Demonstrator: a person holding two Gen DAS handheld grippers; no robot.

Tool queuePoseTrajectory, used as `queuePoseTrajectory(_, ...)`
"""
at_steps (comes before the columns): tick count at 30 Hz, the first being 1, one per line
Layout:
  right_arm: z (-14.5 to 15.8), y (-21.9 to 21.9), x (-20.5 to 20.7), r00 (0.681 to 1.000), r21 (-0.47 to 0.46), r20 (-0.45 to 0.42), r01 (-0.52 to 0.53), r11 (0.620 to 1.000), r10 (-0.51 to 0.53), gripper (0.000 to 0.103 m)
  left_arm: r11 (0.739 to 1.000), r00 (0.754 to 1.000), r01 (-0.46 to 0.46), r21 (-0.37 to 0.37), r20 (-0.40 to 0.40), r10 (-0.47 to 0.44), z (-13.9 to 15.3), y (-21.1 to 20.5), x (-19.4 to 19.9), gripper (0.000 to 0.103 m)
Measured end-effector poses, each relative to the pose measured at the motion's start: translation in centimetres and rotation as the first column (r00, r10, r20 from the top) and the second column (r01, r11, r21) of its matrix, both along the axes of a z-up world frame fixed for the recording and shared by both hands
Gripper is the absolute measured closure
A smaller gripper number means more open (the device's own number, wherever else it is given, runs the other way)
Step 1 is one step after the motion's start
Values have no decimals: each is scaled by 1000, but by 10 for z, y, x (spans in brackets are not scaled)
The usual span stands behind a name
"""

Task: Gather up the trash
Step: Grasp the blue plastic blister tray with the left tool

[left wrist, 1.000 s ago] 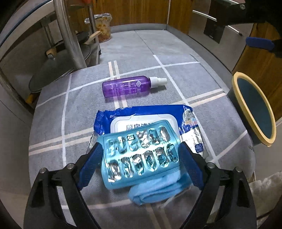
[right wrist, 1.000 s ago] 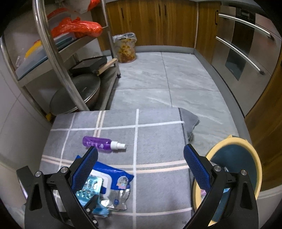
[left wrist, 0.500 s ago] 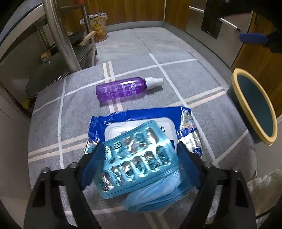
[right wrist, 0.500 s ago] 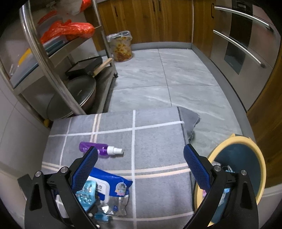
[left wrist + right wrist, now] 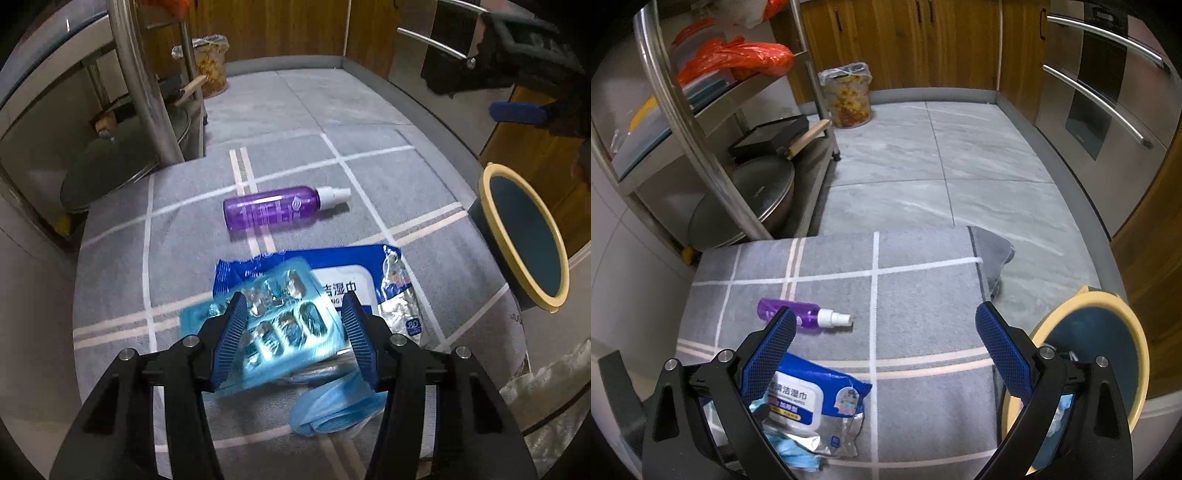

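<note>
The jaws of the left hand-held gripper [image 5: 295,328] have been brought in from a wide spread a second ago and are closing now around the empty blue blister pack [image 5: 273,325]. The pack, which lay flat and square between the pads earlier, is now seen tilted and skewed, its far corner raised toward 11 o'clock and its near edge lifted off the blue face mask [image 5: 332,410]. It appears to be pinched at its two sides, though full contact of the pads cannot be confirmed through the motion blur.

The pack is judged to be just coming off the pile. The wet-wipes packet [image 5: 369,280] beneath it and the purple spray bottle [image 5: 273,208] at 12 o'clock have stayed where they were on the grey checked cloth of the worktop [image 5: 424,206].

The right hand-held gripper [image 5: 886,343] is held wide open with nothing between its pads, as it was a second ago.

The yellow-rimmed bin [image 5: 524,240] stands at 3 o'clock, beside the worktop's edge. One piece of trash is thus nearly secured; its carry to the bin is what remains, with the mask and the other items still uncollected.
</note>
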State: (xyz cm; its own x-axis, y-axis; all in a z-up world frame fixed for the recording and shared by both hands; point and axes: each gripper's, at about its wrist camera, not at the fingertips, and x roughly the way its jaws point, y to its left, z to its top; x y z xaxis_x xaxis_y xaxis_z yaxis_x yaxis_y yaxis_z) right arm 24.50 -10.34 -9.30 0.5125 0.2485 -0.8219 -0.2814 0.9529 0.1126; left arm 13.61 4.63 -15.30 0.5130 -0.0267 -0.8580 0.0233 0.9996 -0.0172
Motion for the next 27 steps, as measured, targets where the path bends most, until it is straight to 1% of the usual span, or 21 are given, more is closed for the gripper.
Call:
queuePoseTrajectory(1,0,1,0,1000,0,1,-1,1000,1,6,1000,1000,3,-2,3,-3,0,0,1,53)
queuePoseTrajectory(2,0,1,1,1000,0,1,0,1000,0,6,1000,1000,9,-2,4,-9,1,0,2,61)
queuePoseTrajectory(3,0,1,1,1000,3,-1,1,1000,-1,6,1000,1000,15,3,2,-15,1,0,3,64)
queuePoseTrajectory(6,0,1,2,1000,6,-7,0,1000,1,6,999,1000,15,36,-9,-15,2,1,5,66)
queuePoseTrajectory(7,0,1,2,1000,6,-7,-1,1000,1,6,999,1000,21,32,-13,-20,5,2,5,64)
queuePoseTrajectory(8,0,1,2,1000,7,-7,-1,1000,1,6,999,999,31,8,-23,-31,6,3,6,52)
queuePoseTrajectory(9,0,1,3,1000,9,-8,1,1000,0,6,999,999,35,-6,-26,-35,8,5,6,43)
queuePoseTrajectory(10,0,1,3,1000,10,-7,4,1000,-4,6,999,999,36,-8,-19,-36,9,6,6,30)
queuePoseTrajectory(11,-1,0,4,1000,14,-8,8,1000,-8,6,999,999,40,-5,-16,-40,10,8,6,25)
queuePoseTrajectory(13,-2,-2,6,1000,24,-15,20,1000,-20,6,999,999,37,3,-30,-37,8,11,6,25)
queuePoseTrajectory(15,-4,-4,8,999,33,-26,28,999,-27,6,999,997,34,15,-63,-33,-1,12,5,25)
queuePoseTrajectory(16,-5,-4,8,999,39,-32,29,999,-28,6,999,996,42,27,-77,-40,-5,11,5,25)
queuePoseTrajectory(17,-5,-4,9,999,40,-34,29,999,-27,6,997,994,62,55,-95,-56,-10,7,6,24)
queuePoseTrajectory(18,-5,-4,10,999,42,-35,27,999,-26,6,992,992,90,94,-102,-80,-14,3,6,24)
queuePoseTrajectory(19,-5,-4,10,999,45,-36,26,999,-24,6,985,990,114,127,-102,-102,-16,-2,5,21)
queuePoseTrajectory(20,-5,-4,11,999,47,-38,25,999,-23,6,979,987,139,152,-102,-124,-18,-5,5,17)
queuePoseTrajectory(21,-6,-4,12,999,50,-40,23,998,-21,6,970,982,172,170,-105,-156,-21,-10,6,16)
queuePoseTrajectory(24,-6,-4,14,999,53,-44,20,998,-18,6,947,968,241,215,-123,-218,-30,-19,8,14)
queuePoseTrajectory(27,-8,-6,16,999,56,-50,25,998,-22,6,933,959,275,232,-142,-247,-39,-21,12,13)
